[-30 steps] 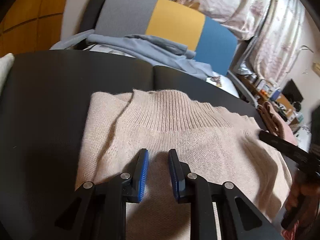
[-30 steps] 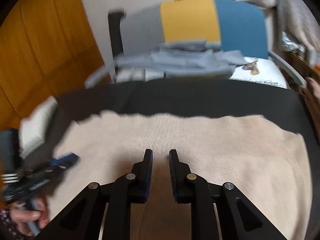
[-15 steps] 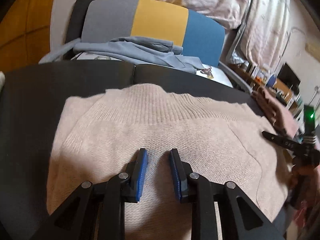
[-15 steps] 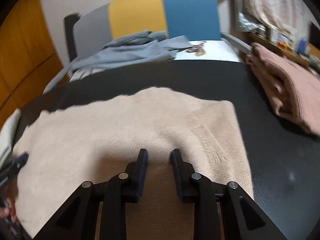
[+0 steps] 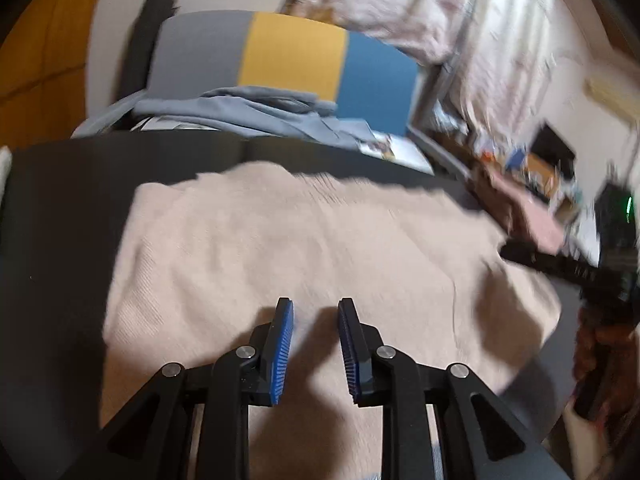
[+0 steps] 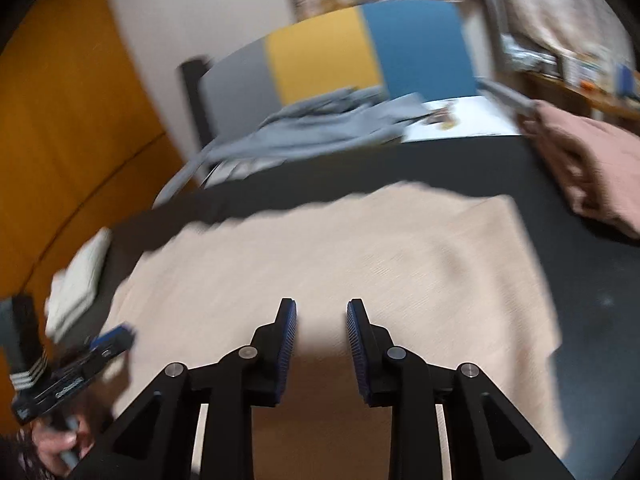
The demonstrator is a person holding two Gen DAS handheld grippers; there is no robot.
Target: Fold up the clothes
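A beige sweater (image 5: 320,248) lies spread flat on the black bench (image 5: 56,240), its far edge toward the chair (image 5: 288,56). The left tool (image 5: 314,312) hangs over the sweater's near part, its jaws just closing a little yet still spread, nothing between them. The right tool (image 6: 322,314) hangs likewise over the sweater, jaws just opening, parted and empty. A grey garment (image 6: 320,128) lies on the chair; a pink folded cloth (image 6: 592,164) sits right of the sweater.
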